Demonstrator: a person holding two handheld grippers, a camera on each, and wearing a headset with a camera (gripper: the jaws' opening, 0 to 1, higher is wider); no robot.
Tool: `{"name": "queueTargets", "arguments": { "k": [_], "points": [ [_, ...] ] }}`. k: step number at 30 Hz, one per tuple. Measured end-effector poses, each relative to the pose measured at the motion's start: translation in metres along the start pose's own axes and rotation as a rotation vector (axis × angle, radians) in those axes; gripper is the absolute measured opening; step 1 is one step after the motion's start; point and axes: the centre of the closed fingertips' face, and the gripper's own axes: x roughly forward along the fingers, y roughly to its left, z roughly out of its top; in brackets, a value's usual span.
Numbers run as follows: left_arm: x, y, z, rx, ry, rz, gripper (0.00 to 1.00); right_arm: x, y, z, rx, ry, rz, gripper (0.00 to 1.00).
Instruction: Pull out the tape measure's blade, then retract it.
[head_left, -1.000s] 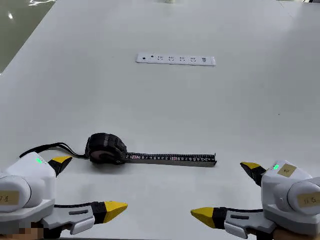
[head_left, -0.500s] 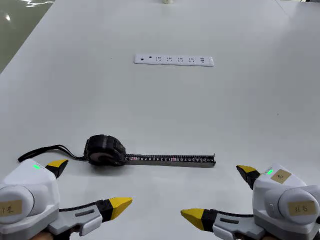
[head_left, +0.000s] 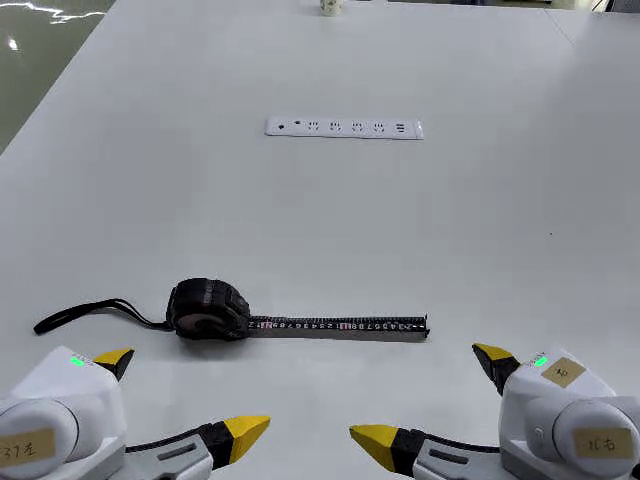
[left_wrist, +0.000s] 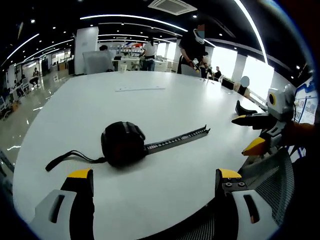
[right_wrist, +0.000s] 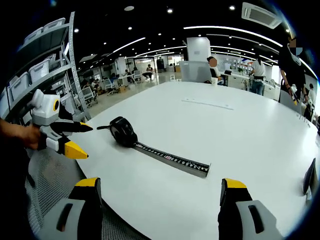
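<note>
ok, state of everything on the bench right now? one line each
tape measure: lying on the table, not held
blade: pulled out, flat on the table, not retracted
strap: loose, trailing away from the case
power strip: nothing plugged in
left gripper: open, holding nothing
right gripper: open, holding nothing

The tape measure (head_left: 208, 309) lies on the table (head_left: 480, 230), its blade (head_left: 340, 326) lying out to the right and its strap (head_left: 90, 313) trailing left. The power strip (head_left: 343, 128) lies well behind it; the left gripper (head_left: 182, 393) and right gripper (head_left: 431, 395) hang in front of it, one to each side.
</note>
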Motion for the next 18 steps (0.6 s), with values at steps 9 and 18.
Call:
{"name": "queueTargets", "arguments": {
  "k": [9, 18],
  "points": [
    [-0.0011, -0.0044, 0.0007, 0.011, -0.006, -0.001, 0.99, -0.0020, 0.0051, 0.0035, 0.018, -0.011, -0.009, 0.99],
    [-0.0005, -0.0049, 0.0027, -0.001, -0.009, -0.004, 0.99, -0.0024, 0.0059, 0.0040, 0.021, -0.012, -0.008, 0.99]
  ]
}}
